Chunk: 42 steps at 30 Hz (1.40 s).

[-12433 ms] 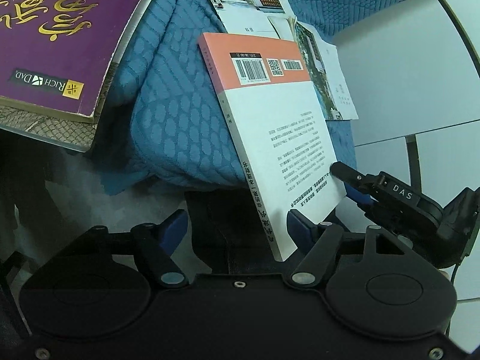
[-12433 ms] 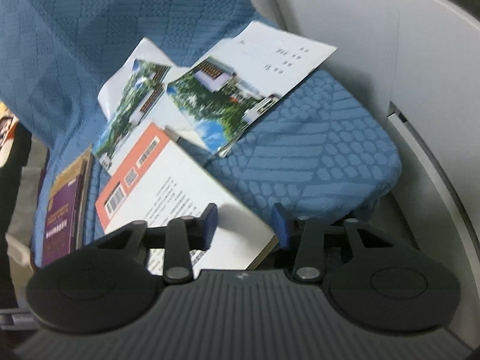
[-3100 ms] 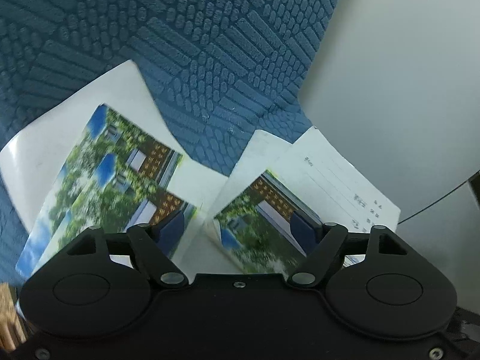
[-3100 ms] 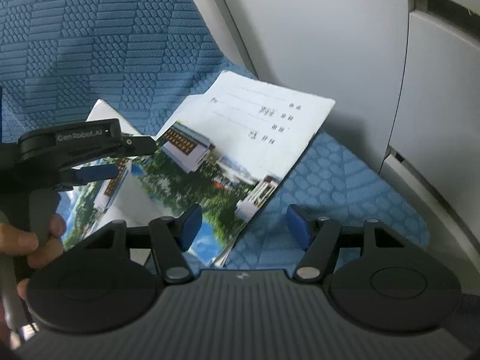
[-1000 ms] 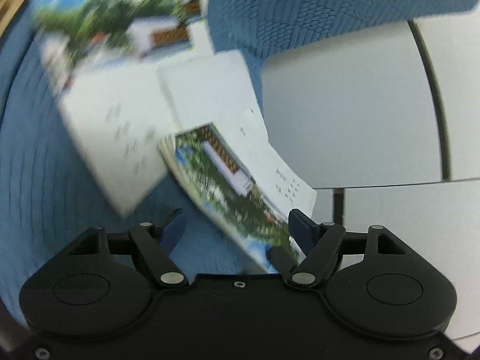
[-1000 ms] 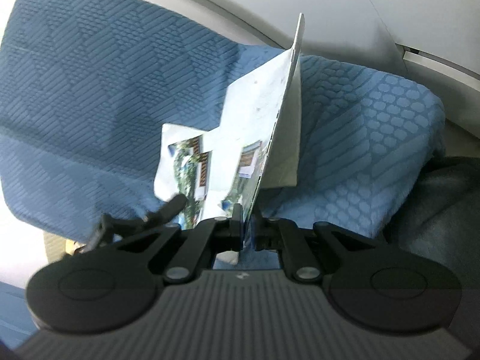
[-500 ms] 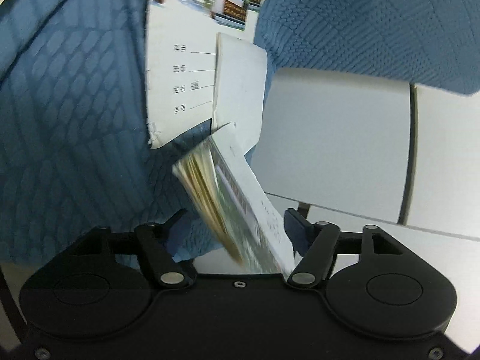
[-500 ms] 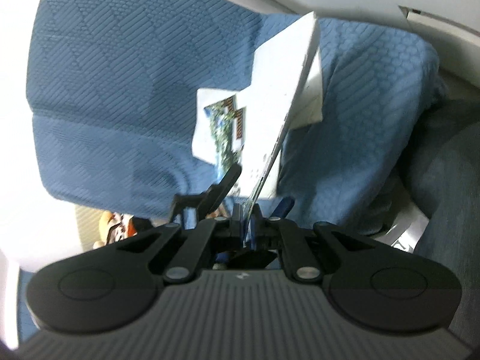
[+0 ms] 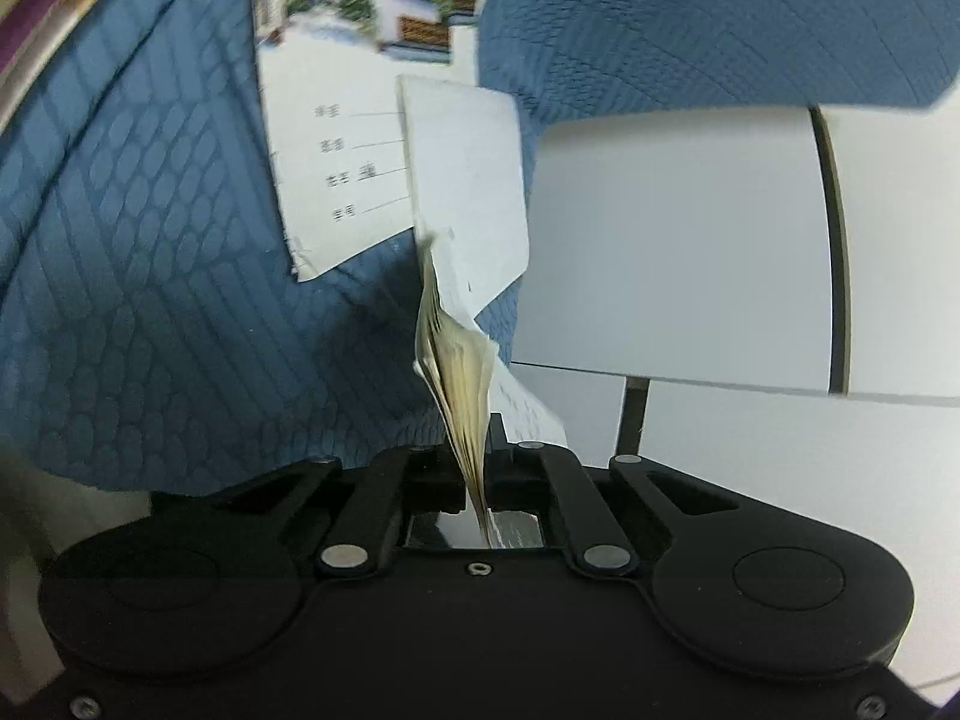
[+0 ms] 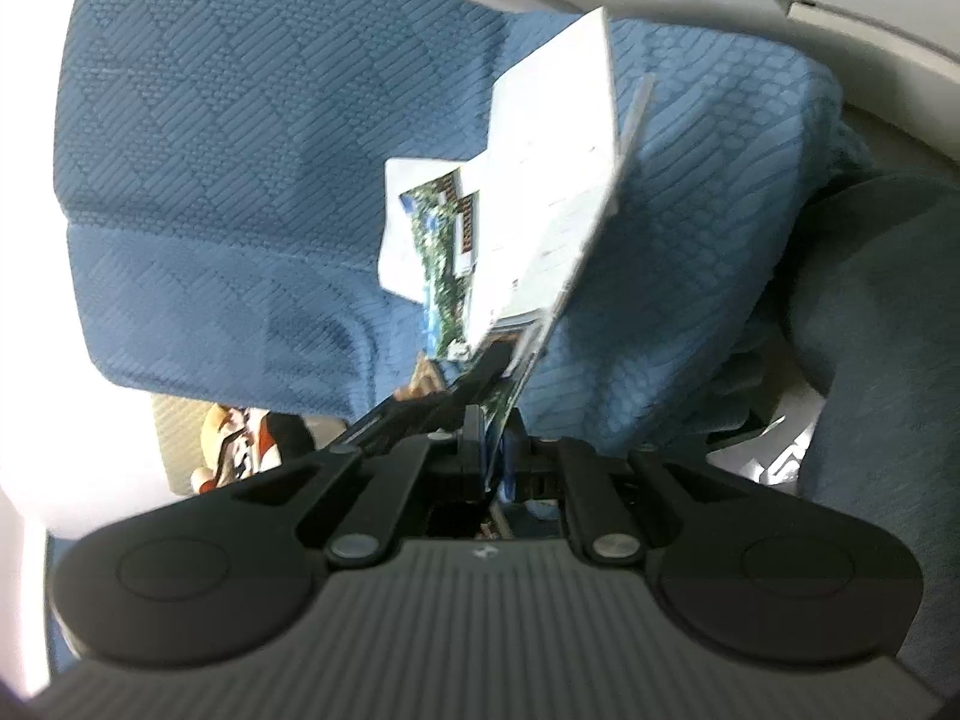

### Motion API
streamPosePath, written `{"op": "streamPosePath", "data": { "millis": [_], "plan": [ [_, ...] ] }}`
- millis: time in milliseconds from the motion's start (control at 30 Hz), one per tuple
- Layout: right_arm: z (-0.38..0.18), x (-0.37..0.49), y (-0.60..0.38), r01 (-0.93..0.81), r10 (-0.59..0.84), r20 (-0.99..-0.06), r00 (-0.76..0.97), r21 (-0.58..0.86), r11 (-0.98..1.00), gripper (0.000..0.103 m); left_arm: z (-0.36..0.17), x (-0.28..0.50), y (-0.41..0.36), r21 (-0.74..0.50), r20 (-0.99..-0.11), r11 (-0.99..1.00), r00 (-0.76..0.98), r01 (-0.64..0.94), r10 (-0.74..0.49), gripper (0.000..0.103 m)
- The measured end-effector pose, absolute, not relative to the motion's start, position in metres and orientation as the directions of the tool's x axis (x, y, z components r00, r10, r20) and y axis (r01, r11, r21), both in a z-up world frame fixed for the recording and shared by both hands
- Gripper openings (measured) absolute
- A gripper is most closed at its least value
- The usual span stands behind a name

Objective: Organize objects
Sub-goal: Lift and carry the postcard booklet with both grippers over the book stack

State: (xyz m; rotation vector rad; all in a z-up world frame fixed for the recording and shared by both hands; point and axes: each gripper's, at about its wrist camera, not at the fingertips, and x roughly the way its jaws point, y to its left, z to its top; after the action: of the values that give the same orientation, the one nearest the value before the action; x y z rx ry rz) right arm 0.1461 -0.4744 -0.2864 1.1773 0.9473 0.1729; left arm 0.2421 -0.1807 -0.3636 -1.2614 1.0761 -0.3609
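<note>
A thin booklet [image 9: 459, 372] with a photo cover and white pages stands edge-on above the blue seat cushion [image 9: 150, 276]. My left gripper [image 9: 474, 471] is shut on its fanned page edges. My right gripper [image 10: 492, 456] is shut on the same booklet [image 10: 546, 210] at its lower corner, and the left gripper's black fingers [image 10: 474, 384] reach in just left of it. A second booklet [image 9: 336, 168] with the same photo cover and a lined form lies flat on the cushion behind; in the right wrist view the second booklet [image 10: 414, 222] shows behind the held one.
The blue seat back [image 10: 240, 150] rises behind the cushion. A white wall panel [image 9: 672, 252] lies to the right of the seat. A purple book's edge [image 9: 24, 18] shows at the far upper left. Dark grey fabric [image 10: 870, 312] fills the right of the right wrist view.
The left gripper's jaws have closed from wide apart onto the booklet's page edges. The booklet now stands more edge-on. The right gripper has kept its hold and lifted a little.
</note>
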Motion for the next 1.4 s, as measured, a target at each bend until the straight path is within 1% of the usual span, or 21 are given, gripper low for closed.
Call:
{"op": "streamPosePath", "data": {
  "millis": [133, 267, 367, 467, 933, 1233, 1400],
  "plan": [
    [-0.284, 0.144, -0.479, 0.359, 0.500, -0.587, 0.637, 0.799, 0.482, 0.009, -0.343, 0.231, -0.188, -0.871, -0.492, 0.406, 0.499, -0.278, -0.713, 0.004],
    [-0.285, 0.142, -0.482, 0.374, 0.462, -0.607, 0.647, 0.780, 0.502, 0.009, -0.328, 0.215, -0.189, -0.847, -0.528, 0.466, 0.500, -0.256, -0.687, 0.006],
    [-0.282, 0.143, -0.480, 0.367, 0.458, -0.605, 0.651, 0.780, 0.508, 0.009, -0.314, 0.205, -0.187, -0.831, -0.547, 0.506, 0.507, -0.232, -0.667, 0.006],
    [-0.272, 0.144, -0.475, 0.334, 0.461, -0.595, 0.659, 0.780, 0.528, 0.009, -0.302, 0.199, -0.181, -0.831, -0.543, 0.513, 0.520, -0.218, -0.659, 0.007],
    [-0.205, 0.174, -0.429, 0.141, 0.549, -0.514, 0.659, 0.801, 0.582, 0.009, -0.218, 0.170, -0.118, -0.832, -0.502, 0.529, 0.636, -0.168, -0.586, 0.010],
    [-0.170, 0.198, -0.378, 0.011, 0.620, -0.473, 0.627, 0.800, 0.600, 0.009, -0.170, 0.160, -0.068, -0.786, -0.527, 0.597, 0.678, -0.160, -0.512, 0.010],
    [-0.159, 0.207, -0.351, -0.031, 0.648, -0.463, 0.605, 0.799, 0.600, 0.009, -0.157, 0.158, -0.040, -0.775, -0.527, 0.612, 0.697, -0.160, -0.486, 0.010]
  ]
}}
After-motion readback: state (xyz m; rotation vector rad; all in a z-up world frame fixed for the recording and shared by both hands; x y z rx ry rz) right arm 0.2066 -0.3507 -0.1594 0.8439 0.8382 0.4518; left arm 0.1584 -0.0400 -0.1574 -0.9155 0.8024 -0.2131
